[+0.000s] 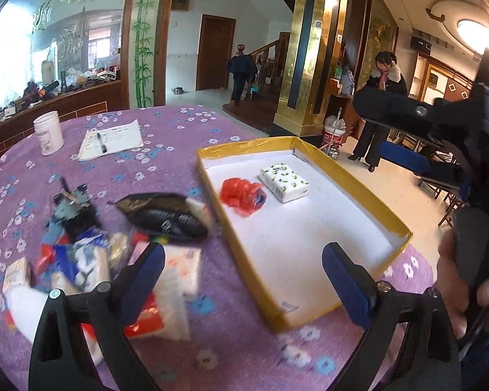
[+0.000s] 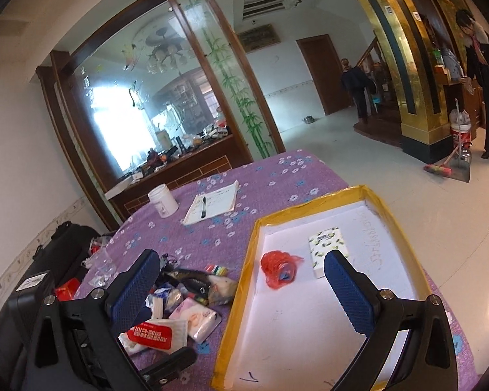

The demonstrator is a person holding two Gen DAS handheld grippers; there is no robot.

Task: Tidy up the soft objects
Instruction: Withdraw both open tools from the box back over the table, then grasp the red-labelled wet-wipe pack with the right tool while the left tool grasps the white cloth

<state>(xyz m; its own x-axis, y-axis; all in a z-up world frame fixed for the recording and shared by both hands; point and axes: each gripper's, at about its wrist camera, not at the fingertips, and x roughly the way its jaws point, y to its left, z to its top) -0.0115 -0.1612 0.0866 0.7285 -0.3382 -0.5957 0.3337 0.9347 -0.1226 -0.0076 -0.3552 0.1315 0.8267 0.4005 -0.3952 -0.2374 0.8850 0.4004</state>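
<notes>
While you hold both tools above the purple flowered tablecloth [image 1: 166,123], your left gripper [image 1: 243,272] stands spread wide with nothing between its two blue pads, and your right gripper [image 2: 241,275] is likewise released and empty. One yellow-rimmed tray [image 1: 352,176] with a white floor fills the centre right of the left wrist view. Two things lie inside it, just beside each other: one crumpled red plastic bag [image 1: 241,195] and one white tissue pack [image 1: 283,182] printed with small lemons. At the lower left of the same view, a blurred pile of soft packets [image 1: 91,260] waits on the cloth, too jumbled to count, with one black pouch [image 1: 166,215] at its upper edge. In the upper left stand one white jar [image 1: 48,133] and one notepad [image 1: 112,140] with one pen [image 1: 101,142] on it.
</notes>
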